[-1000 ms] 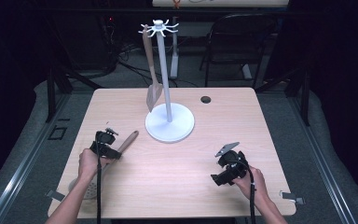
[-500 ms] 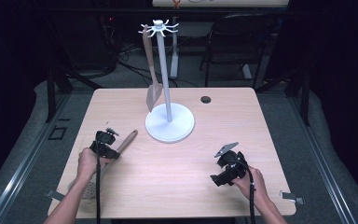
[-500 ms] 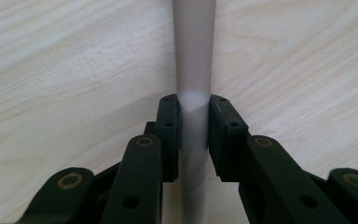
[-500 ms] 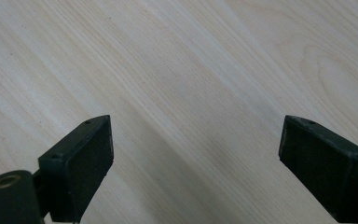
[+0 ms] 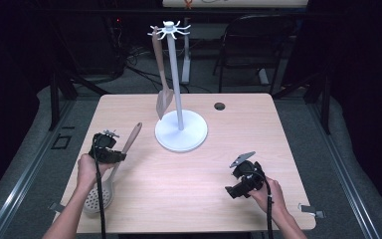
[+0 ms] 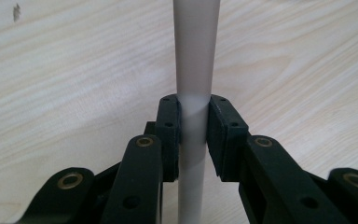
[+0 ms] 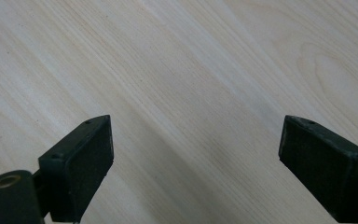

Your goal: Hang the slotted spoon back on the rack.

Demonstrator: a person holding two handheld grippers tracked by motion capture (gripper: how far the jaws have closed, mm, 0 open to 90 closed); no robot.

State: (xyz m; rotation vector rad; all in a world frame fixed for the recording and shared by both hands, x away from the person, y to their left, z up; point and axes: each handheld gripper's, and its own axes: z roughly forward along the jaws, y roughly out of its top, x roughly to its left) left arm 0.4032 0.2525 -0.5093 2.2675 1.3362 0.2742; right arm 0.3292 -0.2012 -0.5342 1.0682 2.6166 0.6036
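Note:
A grey slotted spoon (image 5: pixel 99 195) lies at the table's left, its round head near the front edge. Its handle (image 5: pixel 131 138) slants up toward the white stand (image 5: pixel 180 133). My left gripper (image 5: pixel 114 155) has just been closing and is now shut on that handle; in the left gripper view both pads (image 6: pixel 170 135) press the pale shaft (image 6: pixel 196 56). A grey spatula (image 5: pixel 162 87) hangs from a hook at the stand's top. My right gripper (image 5: pixel 235 190) hovers open over bare wood at the front right, with nothing between its fingers (image 7: pixel 81 163).
The stand's round base sits at the middle of the wooden table (image 5: pixel 194 199). A small black hole (image 5: pixel 220 106) is at the back right. Chairs and cables lie on the floor behind the table.
The left gripper has risen a little with the spoon handle, whose far end now points higher; the spoon's head stays low by the front edge. The right hand has not moved.

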